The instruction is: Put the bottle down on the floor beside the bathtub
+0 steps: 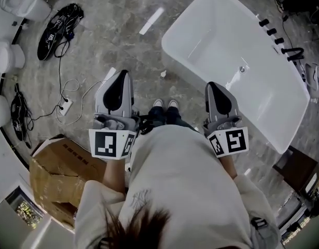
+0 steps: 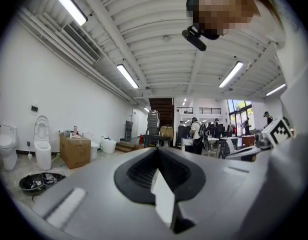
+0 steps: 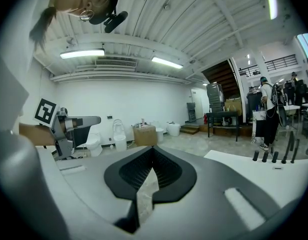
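In the head view a small white object that may be the bottle (image 1: 163,74) rests on the grey floor just off the near left corner of the white bathtub (image 1: 211,19); it is too small to tell for sure. My left gripper (image 1: 122,73) is held level at waist height, its jaws shut with nothing between them, as the left gripper view (image 2: 157,150) also shows. The right gripper (image 1: 211,84) hangs over the tub's near edge, jaws closed and empty, which the right gripper view (image 3: 152,149) confirms. Both are well above the floor.
A cardboard box (image 1: 60,173) stands at my left. Farther left are white toilets (image 1: 22,4), a black bag with cables (image 1: 58,27) and a power strip (image 1: 66,106). Black taps (image 1: 291,51) sit at the tub's far side. My shoes (image 1: 165,104) are by the tub.
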`<state>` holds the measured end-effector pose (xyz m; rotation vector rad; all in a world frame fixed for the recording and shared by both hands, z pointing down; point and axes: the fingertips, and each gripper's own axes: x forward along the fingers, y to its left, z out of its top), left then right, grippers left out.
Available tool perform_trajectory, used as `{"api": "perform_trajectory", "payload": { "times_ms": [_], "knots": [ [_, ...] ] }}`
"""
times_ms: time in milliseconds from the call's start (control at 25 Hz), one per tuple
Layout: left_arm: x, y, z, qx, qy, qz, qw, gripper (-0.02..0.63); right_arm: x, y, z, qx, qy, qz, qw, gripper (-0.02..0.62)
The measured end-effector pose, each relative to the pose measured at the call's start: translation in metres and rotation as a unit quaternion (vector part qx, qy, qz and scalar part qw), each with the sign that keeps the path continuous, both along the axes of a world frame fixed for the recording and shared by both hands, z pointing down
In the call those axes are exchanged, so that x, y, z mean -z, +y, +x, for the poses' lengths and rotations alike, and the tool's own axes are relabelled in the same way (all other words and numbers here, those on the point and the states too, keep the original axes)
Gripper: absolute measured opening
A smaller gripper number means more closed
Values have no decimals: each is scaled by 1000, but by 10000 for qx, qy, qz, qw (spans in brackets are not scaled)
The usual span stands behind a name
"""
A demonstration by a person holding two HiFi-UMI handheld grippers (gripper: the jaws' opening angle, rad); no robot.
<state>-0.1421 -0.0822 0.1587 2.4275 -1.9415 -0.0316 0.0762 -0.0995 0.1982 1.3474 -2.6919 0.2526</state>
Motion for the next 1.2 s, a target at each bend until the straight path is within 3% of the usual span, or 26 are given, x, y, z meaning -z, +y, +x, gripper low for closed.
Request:
{"api": "perform_trajectory", "payload": {
  "times_ms": [320,560,1200],
  "knots": [
    [8,5,9,-143,79,50,9999,49,7,7,4,-198,-38,-13,9998,-2],
    [-9,13,11,-196,166,-242,9994,49,2,15,7,-350,-89,-123,9993,-2],
    [-11,12,18,-283,226,-254,9990,49,5,17,9,-347,-37,-59,9994,-2]
  ]
}}
